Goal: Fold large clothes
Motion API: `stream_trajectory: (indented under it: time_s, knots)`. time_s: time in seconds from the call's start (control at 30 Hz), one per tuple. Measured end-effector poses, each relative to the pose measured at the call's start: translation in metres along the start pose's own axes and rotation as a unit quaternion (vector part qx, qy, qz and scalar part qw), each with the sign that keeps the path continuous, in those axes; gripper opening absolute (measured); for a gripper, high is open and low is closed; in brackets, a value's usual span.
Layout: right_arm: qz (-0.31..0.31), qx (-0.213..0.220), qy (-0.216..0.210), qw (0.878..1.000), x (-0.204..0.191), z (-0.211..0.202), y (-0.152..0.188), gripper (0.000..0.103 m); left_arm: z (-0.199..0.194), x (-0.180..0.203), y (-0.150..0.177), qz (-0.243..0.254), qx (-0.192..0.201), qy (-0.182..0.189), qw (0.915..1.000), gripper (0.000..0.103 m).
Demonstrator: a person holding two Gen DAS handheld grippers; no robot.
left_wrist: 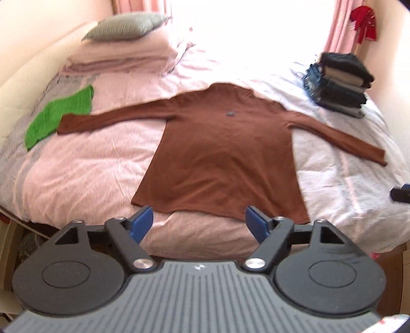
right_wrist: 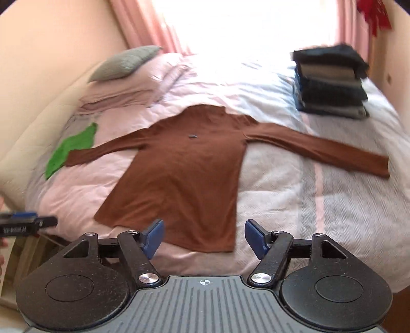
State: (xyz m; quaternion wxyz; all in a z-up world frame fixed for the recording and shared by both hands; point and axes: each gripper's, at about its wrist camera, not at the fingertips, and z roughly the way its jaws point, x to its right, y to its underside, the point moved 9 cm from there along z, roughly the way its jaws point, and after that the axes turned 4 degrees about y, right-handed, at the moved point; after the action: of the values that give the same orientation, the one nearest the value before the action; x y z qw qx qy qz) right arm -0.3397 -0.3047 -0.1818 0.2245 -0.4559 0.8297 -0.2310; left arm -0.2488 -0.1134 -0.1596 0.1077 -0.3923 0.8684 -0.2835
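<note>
Left gripper (left_wrist: 198, 222), black-armed with blue pads (left_wrist: 143, 220): jaws spread wide, nothing between them, held above the near edge of the bed and clear of the cloth. Right gripper (right_wrist: 203, 237), same build: jaws likewise spread and empty, hanging over the near hem, not touching it. Just past both — a rust-brown long-sleeved knit top (left_wrist: 223, 153), laid flat and face up on the bed, hem toward the grippers, neck toward the bright window, both sleeves stretched straight out to the sides, a small dark mark on the chest. Under it, a pale pink and white quilted bedcover (left_wrist: 89, 164), rumpled in soft ridges. Touching or just overlapping the end of the sleeve on the picture's left, a bright green knitted garment (left_wrist: 55, 115), lying unfolded near the padded cream headboard (left_wrist: 23, 76). Further back on that side, a grey ribbed cushion (left_wrist: 125, 25) resting on pale pink pillows. At the far corner on the picture's right, well apart from the brown top, a stack of folded dark, blue and beige clothes (left_wrist: 338, 82). Behind the bed, pink curtains (right_wrist: 143, 25) framing the window; a red item (left_wrist: 364, 23) hanging high on the right, blurred — kind not clear.
</note>
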Motion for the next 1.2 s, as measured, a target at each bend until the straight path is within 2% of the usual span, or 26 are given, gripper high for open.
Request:
stream_trajectory:
  time_s: [0.07, 0.2, 0.3, 0.4, 0.73, 1.2]
  knots:
    - [-0.01, -0.009, -0.003, 1.0, -0.009, -0.01, 0.006, 0.067, -0.012, 0.006, 0.002, 0.002, 0.001, 0.0, 1.0, 0.079]
    - [0.011, -0.031, -0.012, 0.999, -0.019, -0.023, 0.016, 0.067, -0.027, 0.005, 0.01, 0.003, -0.013, -0.006, 0.9999, 0.079]
    - [-0.002, -0.038, -0.004, 0.999, -0.029, -0.03, 0.023, 0.067, -0.034, 0.005, 0.016, 0.013, -0.018, -0.017, 0.9996, 0.079]
    - [-0.018, -0.039, 0.01, 0.999, -0.034, -0.03, 0.03, 0.067, -0.038, 0.004, 0.018, 0.022, -0.02, -0.021, 0.9993, 0.079]
    - [-0.042, -0.049, 0.008, 0.998, -0.047, -0.032, 0.047, 0.067, -0.05, 0.009, 0.028, 0.043, -0.018, -0.024, 0.9986, 0.081]
    - [-0.046, -0.047, 0.005, 0.998, -0.047, -0.038, 0.055, 0.067, -0.054, 0.021, 0.033, 0.062, -0.018, -0.019, 0.9977, 0.081]
